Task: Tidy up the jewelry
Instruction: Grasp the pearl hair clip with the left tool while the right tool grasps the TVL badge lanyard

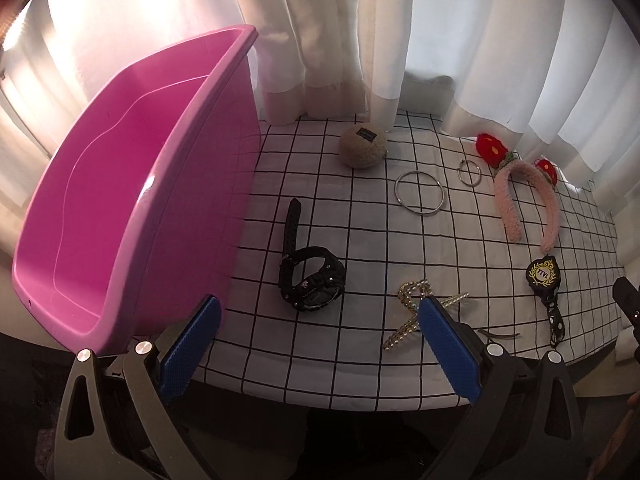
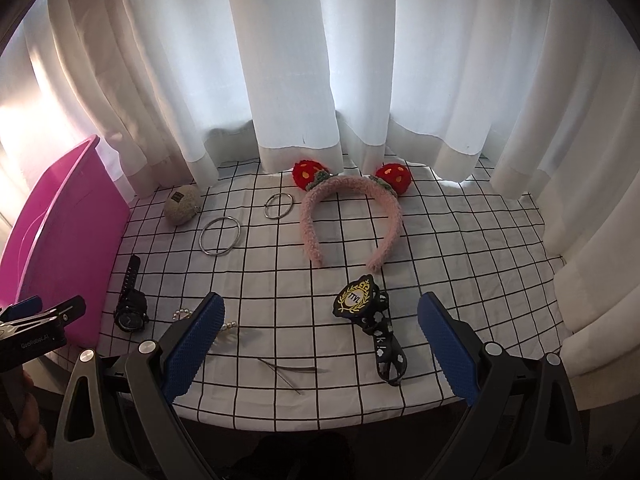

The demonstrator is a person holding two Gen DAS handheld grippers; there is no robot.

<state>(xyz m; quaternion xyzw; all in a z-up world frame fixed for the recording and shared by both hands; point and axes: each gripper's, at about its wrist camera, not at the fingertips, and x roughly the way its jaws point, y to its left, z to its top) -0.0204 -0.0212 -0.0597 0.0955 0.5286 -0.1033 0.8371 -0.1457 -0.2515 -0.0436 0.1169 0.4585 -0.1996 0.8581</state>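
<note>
The pink plastic bin [image 1: 132,184] looks empty; the black digital wristwatch [image 1: 310,280] and other pieces await on the table, and both the left gripper [image 1: 320,344] and right gripper [image 2: 320,344] gape, released.

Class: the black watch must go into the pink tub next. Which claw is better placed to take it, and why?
Left, probably. The left claw is open with the black watch just ahead, beside the pink tub. The right claw faces the badge lanyard.
</note>
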